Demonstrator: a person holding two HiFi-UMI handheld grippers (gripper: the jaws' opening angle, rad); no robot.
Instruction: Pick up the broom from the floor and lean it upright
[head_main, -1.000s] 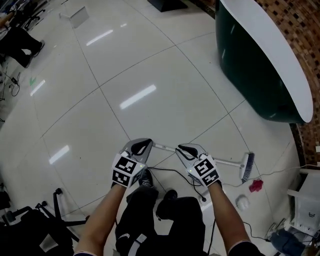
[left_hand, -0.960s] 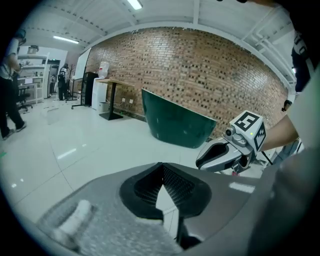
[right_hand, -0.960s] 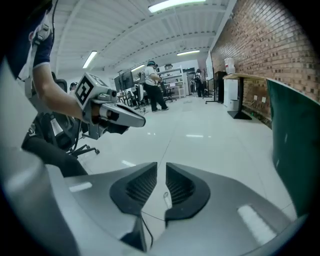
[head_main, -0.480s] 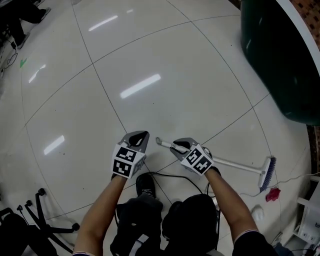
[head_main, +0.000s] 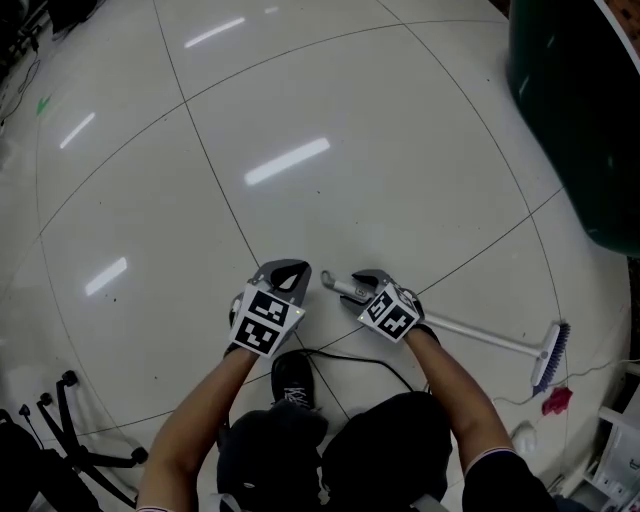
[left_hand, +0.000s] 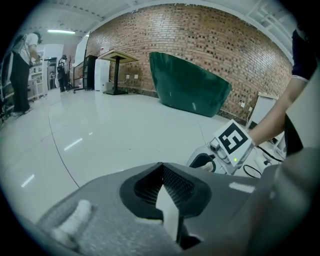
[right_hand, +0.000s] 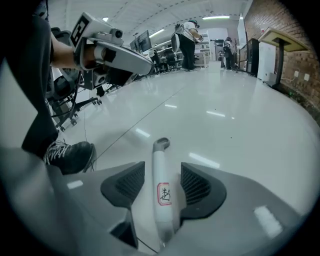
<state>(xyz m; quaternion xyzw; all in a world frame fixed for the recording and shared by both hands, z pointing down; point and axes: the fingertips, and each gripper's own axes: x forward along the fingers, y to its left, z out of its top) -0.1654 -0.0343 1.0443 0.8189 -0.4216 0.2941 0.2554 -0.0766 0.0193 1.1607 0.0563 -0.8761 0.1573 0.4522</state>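
White broom handle (right_hand: 160, 197) between right gripper (right_hand: 162, 169) fingers, just opened wide, not clamped, left gripper (left_hand: 162, 166) fingers closed together, empty

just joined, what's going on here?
A person with a gripper in each hand is bent over a broom lying flat on the floor. The right gripper has just been opening its jaws; the handle's end sits between them, not yet gripped. The left gripper is shut and empty, just beside it. The broom isn't lifted yet.
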